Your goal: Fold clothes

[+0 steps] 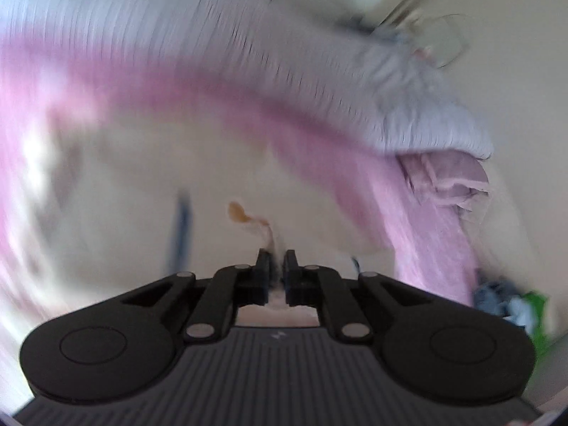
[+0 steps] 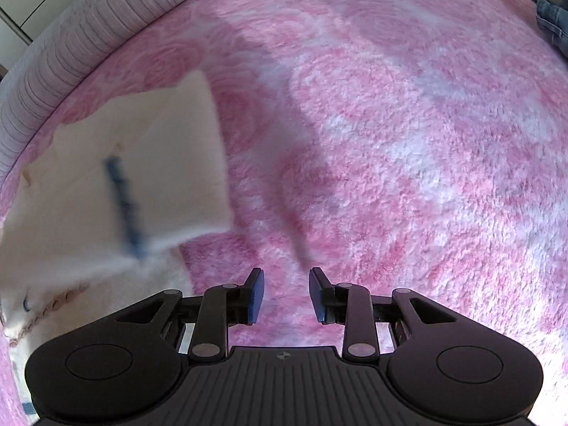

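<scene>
Fingers of the left gripper pinch the cream garment; right gripper fingers spread over bare pink blanket, garment's edge leftward.

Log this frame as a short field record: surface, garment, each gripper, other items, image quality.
surface: pink blanket
garment: cream cloth with a blue mark, on the blanket, not yet folded flat
left gripper: shut on the cream cloth
right gripper: open, holds nothing, over bare blanket to the right of the cloth
other items: ribbed white cover at blanket edge; denim at far right
image quality: left view heavily motion-blurred; right view mostly sharp
</scene>
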Available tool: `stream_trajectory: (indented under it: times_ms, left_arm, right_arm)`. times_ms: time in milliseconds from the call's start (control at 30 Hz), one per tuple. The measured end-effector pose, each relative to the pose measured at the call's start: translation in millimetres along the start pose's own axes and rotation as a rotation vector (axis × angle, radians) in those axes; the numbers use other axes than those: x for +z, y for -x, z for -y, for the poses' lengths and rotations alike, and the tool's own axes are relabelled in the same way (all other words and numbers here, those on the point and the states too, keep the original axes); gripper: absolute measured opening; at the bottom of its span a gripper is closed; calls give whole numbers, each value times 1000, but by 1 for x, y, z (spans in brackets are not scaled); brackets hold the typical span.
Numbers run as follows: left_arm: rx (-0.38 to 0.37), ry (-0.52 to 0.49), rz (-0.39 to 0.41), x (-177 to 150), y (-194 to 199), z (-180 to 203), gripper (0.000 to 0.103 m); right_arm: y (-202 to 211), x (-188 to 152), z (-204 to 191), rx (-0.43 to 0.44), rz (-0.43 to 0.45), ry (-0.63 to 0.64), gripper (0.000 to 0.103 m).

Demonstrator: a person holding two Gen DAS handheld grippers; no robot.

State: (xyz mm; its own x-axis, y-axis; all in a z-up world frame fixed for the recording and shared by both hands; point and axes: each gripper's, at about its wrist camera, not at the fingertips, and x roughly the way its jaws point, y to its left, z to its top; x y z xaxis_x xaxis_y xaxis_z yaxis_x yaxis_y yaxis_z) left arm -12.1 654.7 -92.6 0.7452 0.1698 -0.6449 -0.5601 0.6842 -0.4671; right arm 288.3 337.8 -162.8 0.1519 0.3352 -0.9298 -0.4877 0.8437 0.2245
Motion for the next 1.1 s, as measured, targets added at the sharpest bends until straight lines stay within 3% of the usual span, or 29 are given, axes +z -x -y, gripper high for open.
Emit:
stream_trajectory:
  times_ms: [100,200,333,600,733,867,1067,1100]
  left_arm:
    - [127,-63,73,34,26,-33,5]
    - [227,-58,2,36,18,-76,5]
    - [304,-74,-107,7,-4,-108,5]
    - [271,42,-85,-15,1,-129,5]
    - [259,133,-140,-19,-9,-152,6]
    - [244,169,-137,-18,-9,-157,6]
    - [218,208,-130,-14,-2,-158,6]
    - [213,213,-125,-14,0,-157,6]
  right_arm:
    - [-4,4,-6,21,7,0,32]
    - [-10,6,-16,37,5,7,32]
    - [-18,7,-33,55,0,40,32]
    - [-27,17,-67,97,48,144,32]
    - [-40,18,-88,118,52,232,32]
    - [-52,8,-112,63,82,404,32]
    - [-59,-20,-144,-56,164,789,32]
    - [-59,-18,-142,-51,166,784,32]
